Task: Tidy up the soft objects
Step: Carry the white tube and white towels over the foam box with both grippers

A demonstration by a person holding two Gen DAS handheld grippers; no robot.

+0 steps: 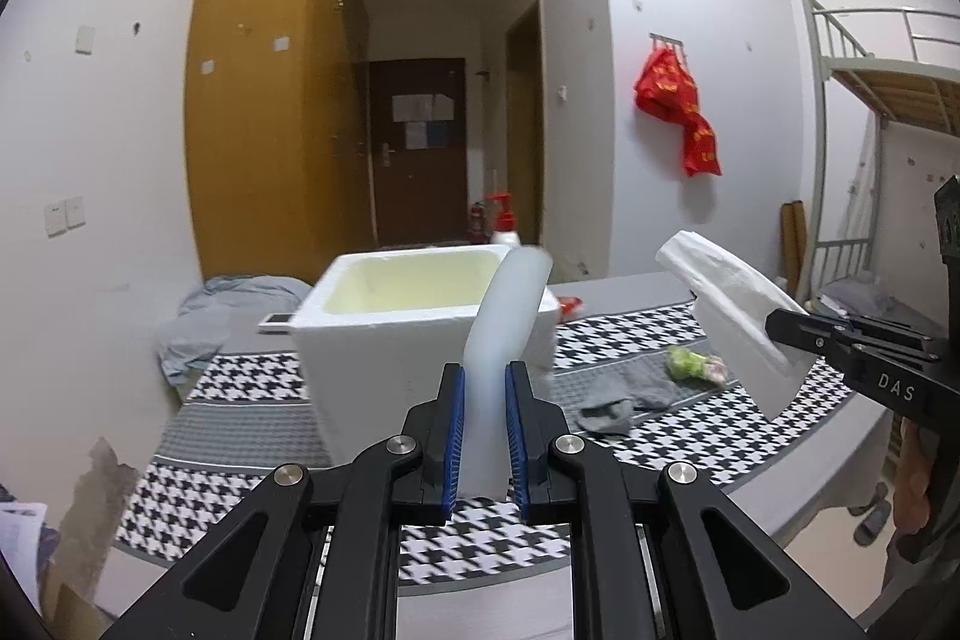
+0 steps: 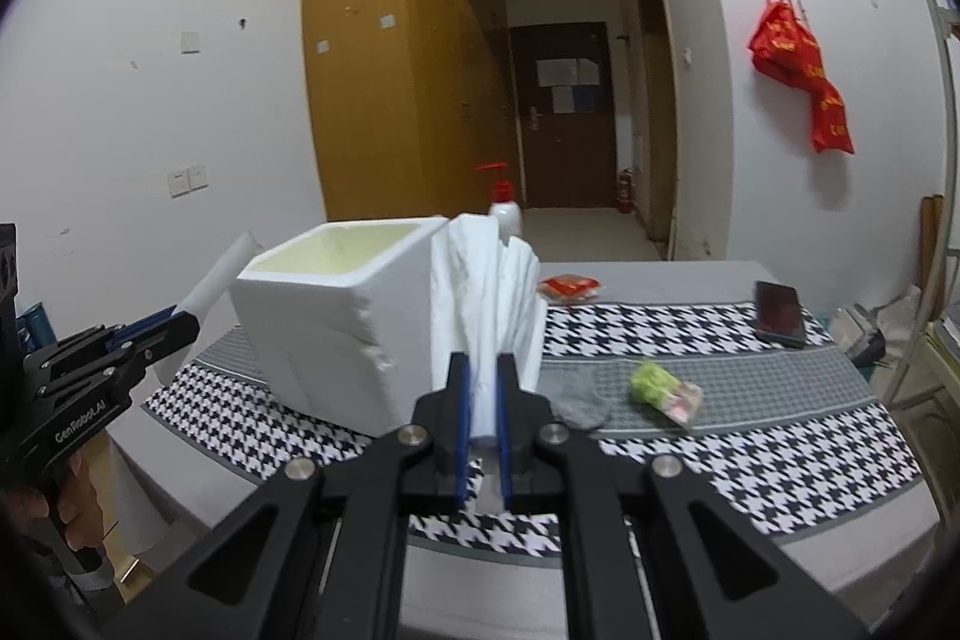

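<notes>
A houndstooth-patterned surface (image 2: 750,448) carries a white foam box (image 2: 336,316), a grey sock (image 2: 579,397) and a green toy (image 2: 651,382), with open cloth to the right. A white sheet (image 1: 510,316) hangs above it, its long axis running between both grippers. The left gripper (image 1: 485,388) and right gripper (image 2: 483,376) clench its ends, fingers (image 1: 456,430) nearly together.

In front of my fingers a bed (image 2: 690,292) carries everything, spread with a houndstooth cover (image 2: 750,448) banded in grey. A white foam box (image 2: 324,334) stands on it. Beside the box lie a grey sock (image 2: 579,400), a green bundle (image 2: 651,382), a red packet (image 2: 570,287) and a dark phone (image 2: 780,313).
</notes>
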